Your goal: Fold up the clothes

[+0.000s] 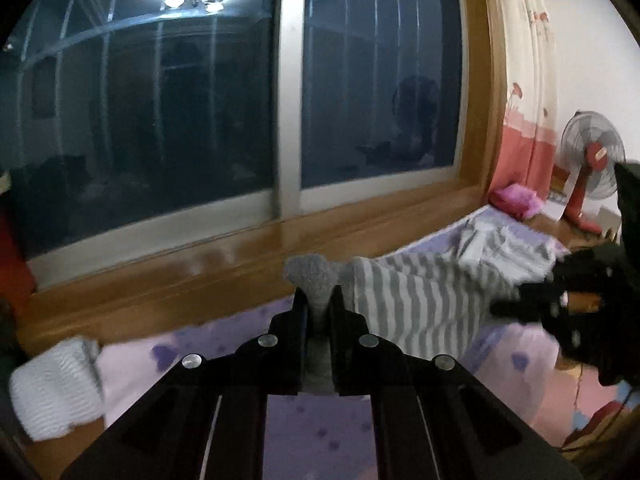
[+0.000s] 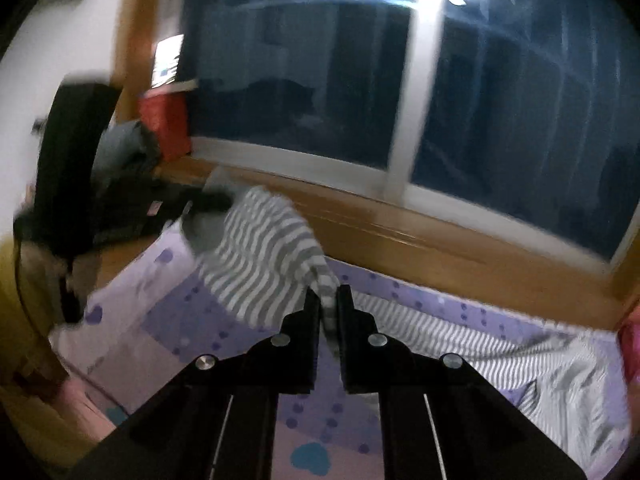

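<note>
Fan (image 1: 592, 160) beyond striped garment (image 1: 420, 300)

I count two black two-finger grippers, my left gripper (image 1: 319, 300) and my right gripper (image 2: 329, 300), each pinching the same one grey-and-white striped knit garment (image 1: 408, 300). One lilac mat with purple dots (image 1: 312, 432) carries it. At the mat's left edge lies one folded white ribbed cloth (image 1: 56, 388). Past the mat's far right corner I count one crumpled pink cloth (image 1: 516, 200) and one red-and-white standing fan (image 1: 592, 160). One wide window with two dark panes (image 1: 288, 100) runs along the mat's far edge.
</note>
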A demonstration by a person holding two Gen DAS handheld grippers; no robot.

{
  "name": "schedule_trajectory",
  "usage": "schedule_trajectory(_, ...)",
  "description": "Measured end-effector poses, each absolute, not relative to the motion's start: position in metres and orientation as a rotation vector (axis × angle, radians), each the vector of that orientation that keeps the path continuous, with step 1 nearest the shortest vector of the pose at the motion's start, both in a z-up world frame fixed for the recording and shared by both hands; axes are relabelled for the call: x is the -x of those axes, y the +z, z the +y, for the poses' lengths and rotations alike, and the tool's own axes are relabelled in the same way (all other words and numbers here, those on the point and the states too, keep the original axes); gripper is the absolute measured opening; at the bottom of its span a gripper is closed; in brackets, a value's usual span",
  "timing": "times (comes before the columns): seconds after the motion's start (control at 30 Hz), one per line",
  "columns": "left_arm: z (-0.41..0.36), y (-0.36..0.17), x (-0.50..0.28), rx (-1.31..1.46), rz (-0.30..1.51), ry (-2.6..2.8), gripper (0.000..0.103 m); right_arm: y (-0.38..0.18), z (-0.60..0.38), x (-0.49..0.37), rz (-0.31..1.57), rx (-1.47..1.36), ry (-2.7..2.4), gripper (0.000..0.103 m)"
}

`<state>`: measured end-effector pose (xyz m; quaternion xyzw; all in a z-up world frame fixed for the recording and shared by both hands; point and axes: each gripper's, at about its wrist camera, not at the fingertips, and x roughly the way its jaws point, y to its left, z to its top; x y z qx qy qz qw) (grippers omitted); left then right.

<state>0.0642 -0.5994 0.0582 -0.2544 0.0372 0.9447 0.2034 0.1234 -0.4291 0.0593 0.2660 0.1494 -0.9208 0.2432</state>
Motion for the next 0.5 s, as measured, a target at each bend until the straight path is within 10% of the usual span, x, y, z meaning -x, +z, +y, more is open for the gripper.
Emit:
schedule_trajectory(0.4, -0.652, -0.062, -0.135, 1.195, 0.044, 2.545, 0.016, -0.083, -0.495, -0.183, 0.479, -1.214, -2.242, 0.016)
schedule_trajectory(0.5, -0.668, -0.063, -0.145, 1.219, -0.041, 2.55, 0.016, -0.072, -0.496, -0.191, 0.38, -1.217, -2.22, 0.046)
